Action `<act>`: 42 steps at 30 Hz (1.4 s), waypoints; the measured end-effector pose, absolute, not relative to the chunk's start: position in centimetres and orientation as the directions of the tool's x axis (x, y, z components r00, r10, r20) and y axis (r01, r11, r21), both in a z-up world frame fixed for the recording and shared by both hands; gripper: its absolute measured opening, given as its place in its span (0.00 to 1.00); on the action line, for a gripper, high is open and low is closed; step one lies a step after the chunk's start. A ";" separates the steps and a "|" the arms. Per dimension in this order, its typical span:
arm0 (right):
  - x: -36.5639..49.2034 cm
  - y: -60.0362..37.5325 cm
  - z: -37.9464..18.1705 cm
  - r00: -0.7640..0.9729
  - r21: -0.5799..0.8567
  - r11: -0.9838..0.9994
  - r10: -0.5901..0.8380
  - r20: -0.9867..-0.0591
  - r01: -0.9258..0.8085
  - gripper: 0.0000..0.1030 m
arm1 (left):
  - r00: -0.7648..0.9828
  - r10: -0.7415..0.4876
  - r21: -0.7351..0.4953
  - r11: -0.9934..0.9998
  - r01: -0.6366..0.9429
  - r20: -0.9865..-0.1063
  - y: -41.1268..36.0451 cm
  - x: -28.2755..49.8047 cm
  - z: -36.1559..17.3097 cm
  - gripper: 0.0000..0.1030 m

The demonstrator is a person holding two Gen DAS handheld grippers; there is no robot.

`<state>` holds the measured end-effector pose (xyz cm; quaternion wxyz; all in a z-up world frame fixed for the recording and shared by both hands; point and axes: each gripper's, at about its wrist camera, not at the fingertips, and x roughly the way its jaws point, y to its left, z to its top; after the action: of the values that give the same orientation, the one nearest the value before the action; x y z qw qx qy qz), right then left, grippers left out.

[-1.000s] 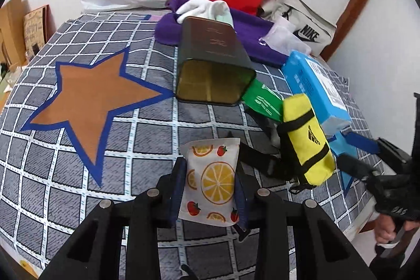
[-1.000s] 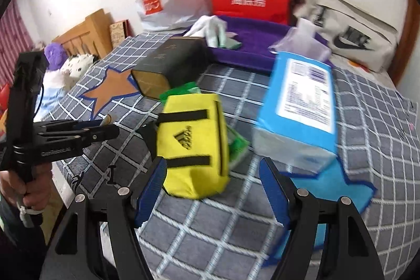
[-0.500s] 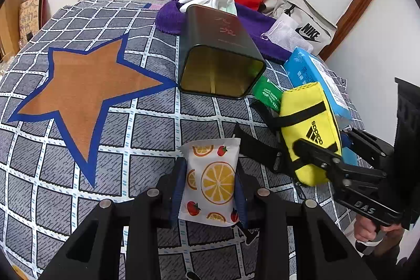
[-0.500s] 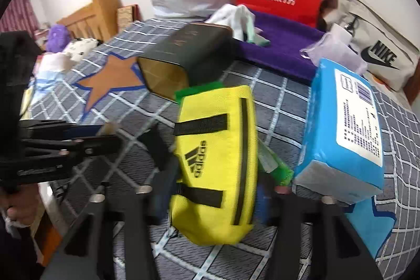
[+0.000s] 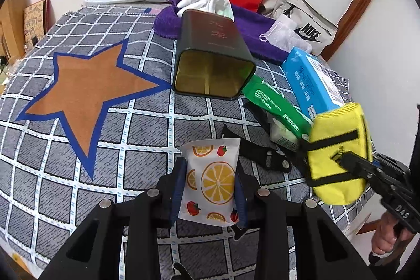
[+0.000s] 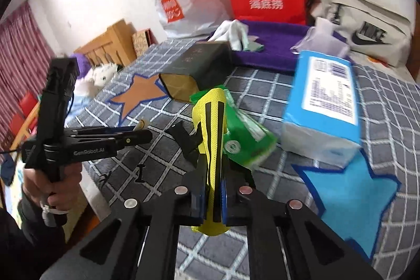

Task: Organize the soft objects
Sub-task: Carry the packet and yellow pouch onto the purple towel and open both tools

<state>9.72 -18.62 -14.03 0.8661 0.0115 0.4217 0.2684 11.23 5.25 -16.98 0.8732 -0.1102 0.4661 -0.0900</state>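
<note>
My right hand-held gripper (image 6: 212,197) has just been closing and now pinches the yellow pouch (image 6: 211,138), squashing it thin. In the right wrist view the pouch stands on edge, long axis running away from me toward the dark tin (image 6: 195,71). It sits beside the green pack (image 6: 244,133) on the bed (image 6: 388,106). My left hand-held gripper (image 5: 210,190) pinches the fruit-print packet (image 5: 211,181) by its sides, long axis pointing up toward the tin's open mouth.
</note>
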 end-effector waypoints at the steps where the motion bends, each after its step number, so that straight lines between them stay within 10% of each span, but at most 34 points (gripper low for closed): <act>1: 9.4 -19.4 -13.8 0.508 0.256 0.858 0.477 -0.717 -0.445 0.08 | 0.552 -0.255 -0.272 0.961 0.052 -0.794 5.2 11.2 -16.8 0.31; 42: 11.4 -26.2 -8.1 0.620 0.235 0.900 0.426 -0.659 -0.368 0.06 | 0.641 -0.145 -0.149 0.988 0.048 -0.754 0.9 13.3 -7.5 0.31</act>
<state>11.44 -26.24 -8.10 0.8993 0.0383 0.3757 0.2206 13.29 0.95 -7.45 0.9039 -0.0576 0.4205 -0.0534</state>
